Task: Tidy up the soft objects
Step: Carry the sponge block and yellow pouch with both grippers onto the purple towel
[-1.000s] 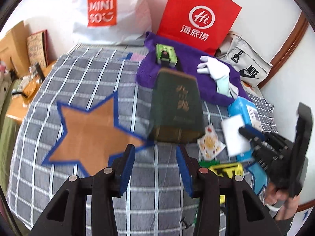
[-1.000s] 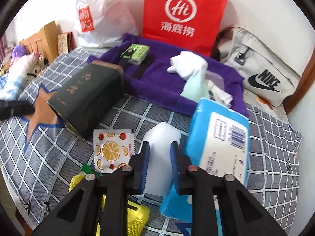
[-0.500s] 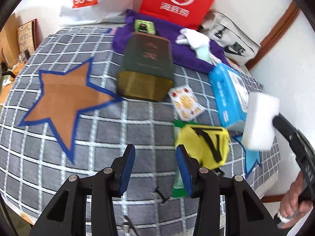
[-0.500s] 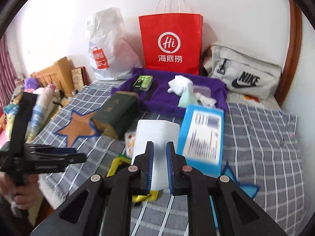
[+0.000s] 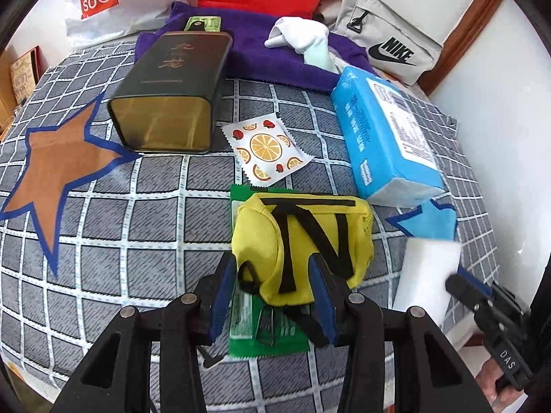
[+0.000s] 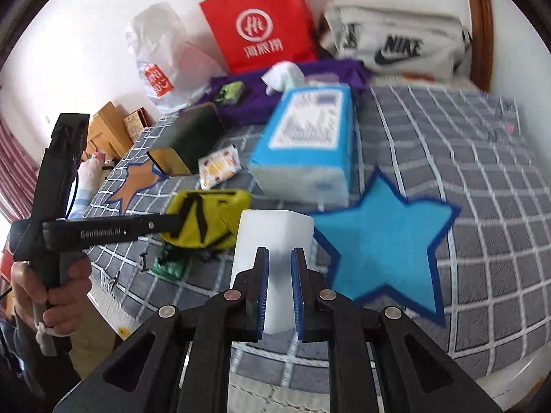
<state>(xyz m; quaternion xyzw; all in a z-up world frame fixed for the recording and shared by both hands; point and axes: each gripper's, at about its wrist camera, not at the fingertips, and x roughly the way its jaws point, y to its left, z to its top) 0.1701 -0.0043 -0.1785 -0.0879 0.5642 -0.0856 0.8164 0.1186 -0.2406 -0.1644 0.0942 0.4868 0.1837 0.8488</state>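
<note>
My right gripper (image 6: 278, 287) pinched the white sponge (image 6: 272, 241) above the bedspread (image 6: 482, 241), beside the blue star (image 6: 382, 244); my left gripper (image 6: 165, 223) reached the yellow pouch (image 6: 210, 216).

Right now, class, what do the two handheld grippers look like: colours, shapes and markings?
Both the left gripper and the right gripper have black angular frames with silver rivets and blue ribbed pads on two fingers. The left one's side bar reads "GenRobot.AI"; the right one's handle reads "DAS". A dark sleeve shows beside the right gripper's handle.

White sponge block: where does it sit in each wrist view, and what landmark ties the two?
Left wrist: white sponge block at lower right, in the right gripper.
Right wrist: bottom centre, between the blue pads.
Shared landmark: yellow pouch.
</note>
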